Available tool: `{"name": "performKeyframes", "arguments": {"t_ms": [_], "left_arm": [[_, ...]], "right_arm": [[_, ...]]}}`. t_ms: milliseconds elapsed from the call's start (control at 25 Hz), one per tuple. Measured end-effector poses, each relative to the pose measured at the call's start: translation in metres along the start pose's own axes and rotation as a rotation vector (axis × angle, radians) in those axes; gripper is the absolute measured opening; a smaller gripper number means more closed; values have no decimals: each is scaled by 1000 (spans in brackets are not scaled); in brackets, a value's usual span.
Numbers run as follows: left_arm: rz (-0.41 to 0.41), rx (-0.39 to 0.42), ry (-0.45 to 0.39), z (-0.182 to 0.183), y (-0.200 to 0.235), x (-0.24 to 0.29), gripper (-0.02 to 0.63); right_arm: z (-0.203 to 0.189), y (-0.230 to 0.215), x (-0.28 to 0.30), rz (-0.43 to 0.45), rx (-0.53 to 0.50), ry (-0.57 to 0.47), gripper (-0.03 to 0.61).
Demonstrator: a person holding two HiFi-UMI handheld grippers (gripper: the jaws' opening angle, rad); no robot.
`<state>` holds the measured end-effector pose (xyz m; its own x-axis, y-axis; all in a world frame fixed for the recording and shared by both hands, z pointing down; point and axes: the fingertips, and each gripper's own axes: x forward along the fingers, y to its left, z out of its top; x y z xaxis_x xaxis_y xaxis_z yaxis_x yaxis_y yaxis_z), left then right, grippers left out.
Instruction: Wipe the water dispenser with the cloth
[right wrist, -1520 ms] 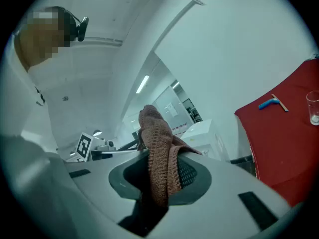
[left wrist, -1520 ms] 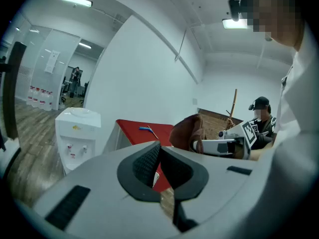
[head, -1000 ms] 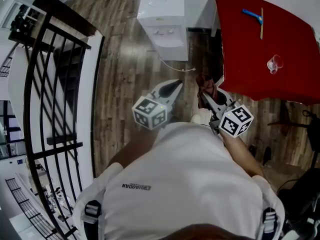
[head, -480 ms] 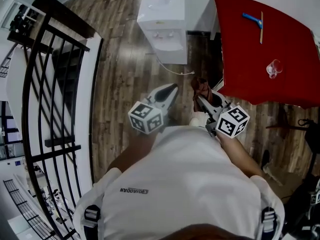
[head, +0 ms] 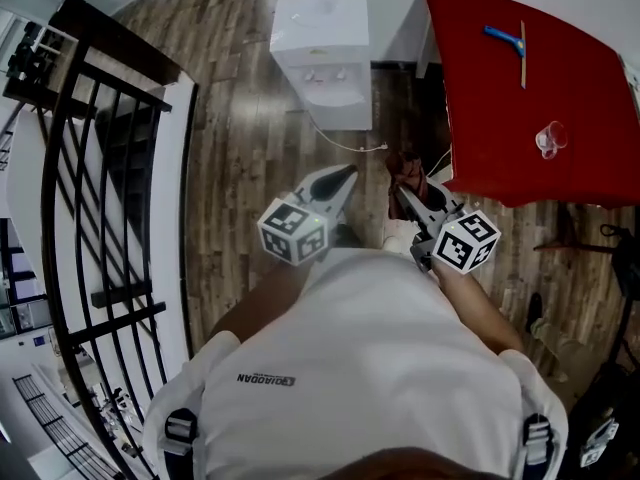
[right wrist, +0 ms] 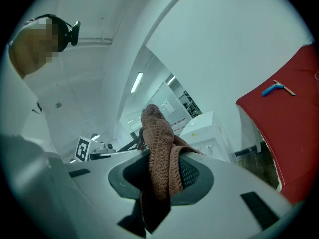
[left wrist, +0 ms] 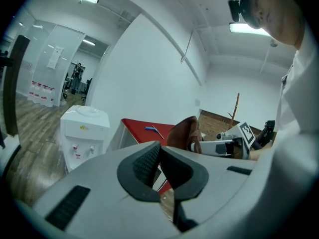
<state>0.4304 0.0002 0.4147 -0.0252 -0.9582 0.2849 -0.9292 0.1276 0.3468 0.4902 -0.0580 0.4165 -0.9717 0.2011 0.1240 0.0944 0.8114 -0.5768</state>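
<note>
Barely shifting since before, pinching the cloth in the right gripper, lengthwise beyond its tips toward the water dispenser; keeping left gripper pressed together

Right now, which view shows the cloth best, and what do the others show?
The right gripper view: the cloth fills its middle, clamped in the right gripper. The left gripper view shows it sideways; the head view, a small dark bunch.

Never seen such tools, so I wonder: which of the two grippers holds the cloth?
The right gripper, with the brown cloth pinched between its fingers; the left gripper has its fingers shut on nothing.
</note>
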Motion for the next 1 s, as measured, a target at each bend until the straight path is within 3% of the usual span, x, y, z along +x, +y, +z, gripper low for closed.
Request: {"name": "performKeyframes", "arguments": {"t_ms": [200, 480, 1000], "left_arm": [[-68, 18, 4, 19, 27, 13, -3], [-46, 18, -41, 55, 105, 1, -3], [-75, 43, -2, 60, 184, -34, -3]], "right_arm": [[15, -6, 31, -66, -30, -16, 86], [34, -14, 88, -122, -16, -27, 86], [32, -5, 156, -230, -25, -21, 86]]}}
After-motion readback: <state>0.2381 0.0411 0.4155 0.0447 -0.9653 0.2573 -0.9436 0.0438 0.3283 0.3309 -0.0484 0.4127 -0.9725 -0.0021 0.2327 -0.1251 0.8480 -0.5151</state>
